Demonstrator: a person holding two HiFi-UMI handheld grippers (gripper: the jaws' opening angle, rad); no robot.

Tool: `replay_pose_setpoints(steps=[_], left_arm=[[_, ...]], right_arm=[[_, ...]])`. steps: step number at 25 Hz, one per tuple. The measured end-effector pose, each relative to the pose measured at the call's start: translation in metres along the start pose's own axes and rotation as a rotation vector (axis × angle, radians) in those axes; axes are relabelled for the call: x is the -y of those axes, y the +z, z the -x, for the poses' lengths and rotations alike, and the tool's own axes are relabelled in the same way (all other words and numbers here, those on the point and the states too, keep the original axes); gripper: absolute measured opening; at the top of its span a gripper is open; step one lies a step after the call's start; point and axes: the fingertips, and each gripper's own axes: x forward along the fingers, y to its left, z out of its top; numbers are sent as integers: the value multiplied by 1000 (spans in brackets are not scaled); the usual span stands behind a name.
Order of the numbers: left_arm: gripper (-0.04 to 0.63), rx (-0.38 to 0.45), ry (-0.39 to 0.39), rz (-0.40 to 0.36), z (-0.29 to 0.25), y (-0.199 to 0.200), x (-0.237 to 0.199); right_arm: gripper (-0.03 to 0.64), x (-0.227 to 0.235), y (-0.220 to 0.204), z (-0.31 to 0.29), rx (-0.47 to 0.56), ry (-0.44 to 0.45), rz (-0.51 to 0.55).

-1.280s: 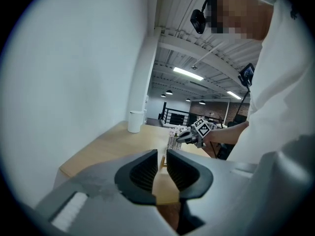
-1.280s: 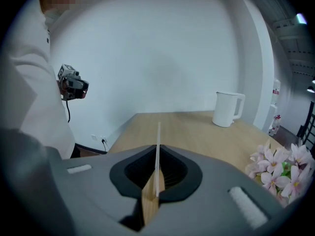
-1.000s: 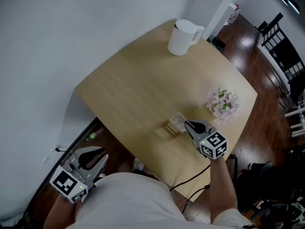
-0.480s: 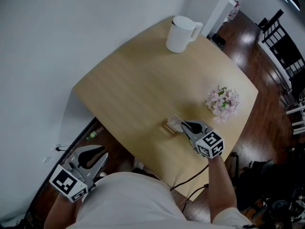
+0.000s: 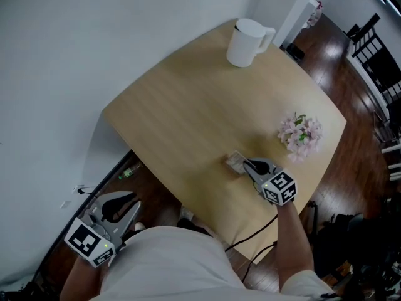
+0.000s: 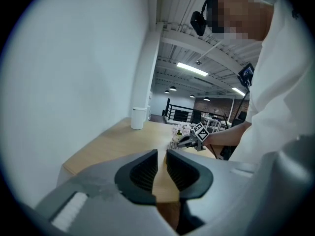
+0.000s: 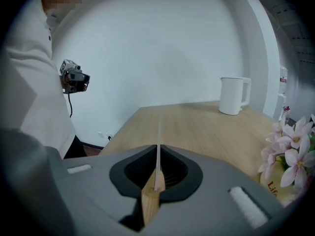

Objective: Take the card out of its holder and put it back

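Observation:
The pale card stands near the front edge of the wooden table. My right gripper reaches it from the right and is shut on it. In the right gripper view the card runs edge-on as a thin upright line between the closed pads of that gripper. A wood-coloured piece shows low between the jaws; I cannot tell whether it is the holder. My left gripper hangs off the table at the lower left. Its jaws stand a narrow gap apart with nothing between them.
A white kettle stands at the table's far corner. A bunch of pink flowers sits to the right of the card, close to my right gripper. A white wall runs along the left, and a bottle lies on the dark floor below.
My right gripper stays shut at the card, and the wooden holder beside it shows less now. The head view has shifted a little. The left gripper has not moved.

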Motion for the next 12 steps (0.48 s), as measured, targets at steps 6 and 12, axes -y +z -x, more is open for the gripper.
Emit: replay_pose_setpoints(steps=[6,12], left_arm=[[63,1,0,0,19,-5,0],[63,18,-39,-31,41,-8,-1]], right_arm=[[53,5,6,4,16,-108,-3],[135,-5,38,32,76,-323,31]])
